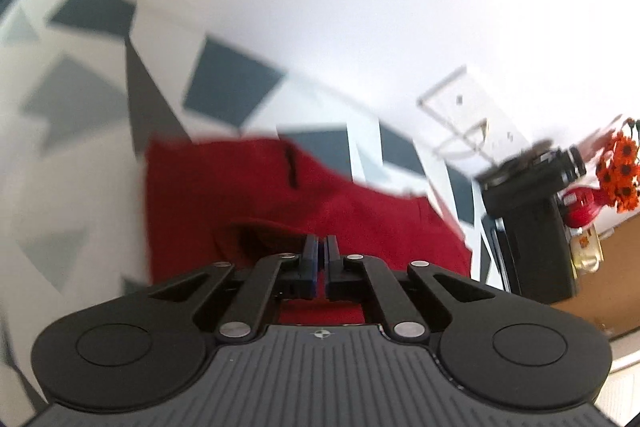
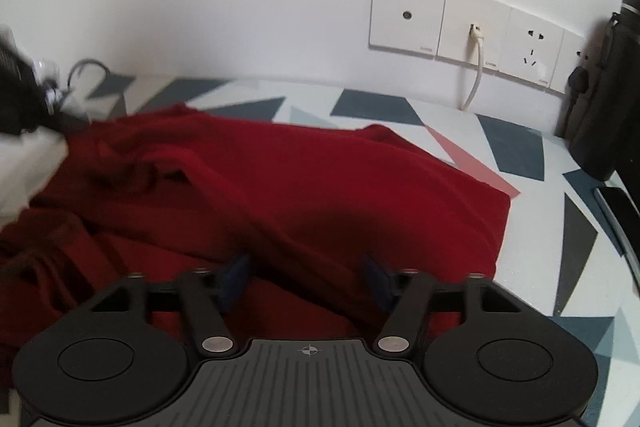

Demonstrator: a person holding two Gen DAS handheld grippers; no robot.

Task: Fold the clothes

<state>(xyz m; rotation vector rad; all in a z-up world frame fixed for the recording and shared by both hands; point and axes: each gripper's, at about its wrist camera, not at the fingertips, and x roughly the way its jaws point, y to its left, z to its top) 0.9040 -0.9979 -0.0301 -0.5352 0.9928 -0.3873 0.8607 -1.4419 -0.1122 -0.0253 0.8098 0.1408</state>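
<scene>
A dark red garment [image 2: 320, 179] lies crumpled on a table covered with a white, grey and blue geometric cloth [image 2: 532, 227]. In the right wrist view my right gripper [image 2: 306, 275] is open, its blue-padded fingers [image 2: 236, 275] spread wide and low over the garment's near part, with red fabric lying between and under them. In the left wrist view the same garment [image 1: 240, 195] stretches ahead of my left gripper [image 1: 322, 253], which is shut. Its pads meet just above a raised fold of fabric. No cloth shows between them.
White wall sockets [image 2: 472, 27] with a plugged white cable [image 2: 476, 67] sit behind the table. A tall black object [image 2: 604, 87] stands at the right, a dark flat device [image 2: 616, 203] beside it. A red vase with orange flowers [image 1: 620, 171] stands far right. A blurred black shape [image 2: 16, 95] sits at the left edge.
</scene>
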